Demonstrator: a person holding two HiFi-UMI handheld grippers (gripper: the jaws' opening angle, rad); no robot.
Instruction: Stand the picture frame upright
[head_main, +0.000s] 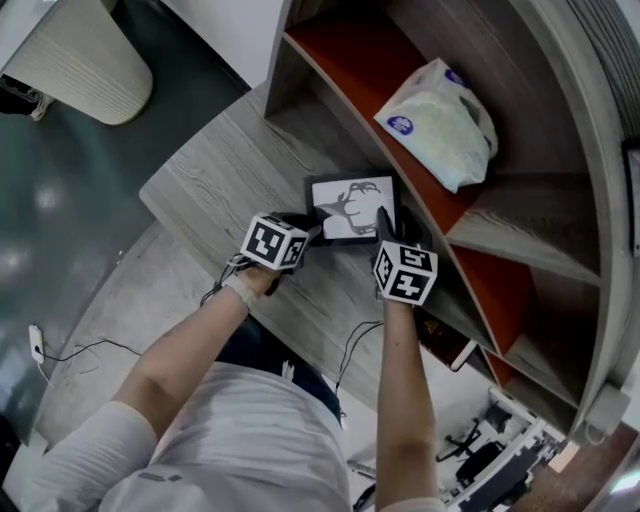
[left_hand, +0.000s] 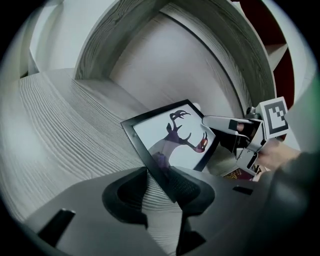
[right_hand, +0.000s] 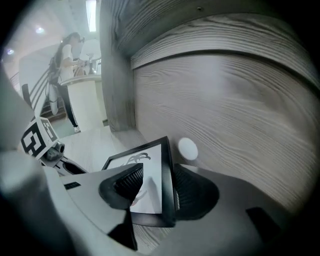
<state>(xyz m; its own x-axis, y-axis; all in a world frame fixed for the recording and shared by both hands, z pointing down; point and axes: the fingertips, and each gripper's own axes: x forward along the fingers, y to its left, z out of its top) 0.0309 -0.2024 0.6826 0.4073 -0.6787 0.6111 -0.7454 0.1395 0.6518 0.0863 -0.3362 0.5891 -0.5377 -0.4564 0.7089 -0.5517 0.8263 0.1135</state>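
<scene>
The picture frame (head_main: 352, 208) sits on the grey wood-grain table (head_main: 215, 190), just in front of the shelf unit (head_main: 345, 70), with its deer print facing up toward me, so I judge it is leaning back and not yet properly upright; my left tongs (left_hand: 160, 184) stand wide apart around its near left corner, one pad clear of the rail with bare table showing in the gap, so they grip nothing; my right tongs (right_hand: 157, 175) are also apart, astride the right rail, the outer pad against the rail's edge and the inner pad hanging over the glass with a strip of white print showing between, which I read as steadying rather than a firm pinch; the step in hand, as I see it, is to bring the frame to vertical and leave it standing; to do it well I want the bottom rail planted on the table as the hinge, the right tongs closing on the rail alone and not bearing on the glass, and the top edge swung up slowly toward the shelf unit; the left tongs serve best as a stop at the corner, so the base cannot skate across the smooth grain; I cannot see whether a prop stands out behind the frame, so I would let go gently, one side at a time, and watch for a wobble before drawing both tongs clear.
</scene>
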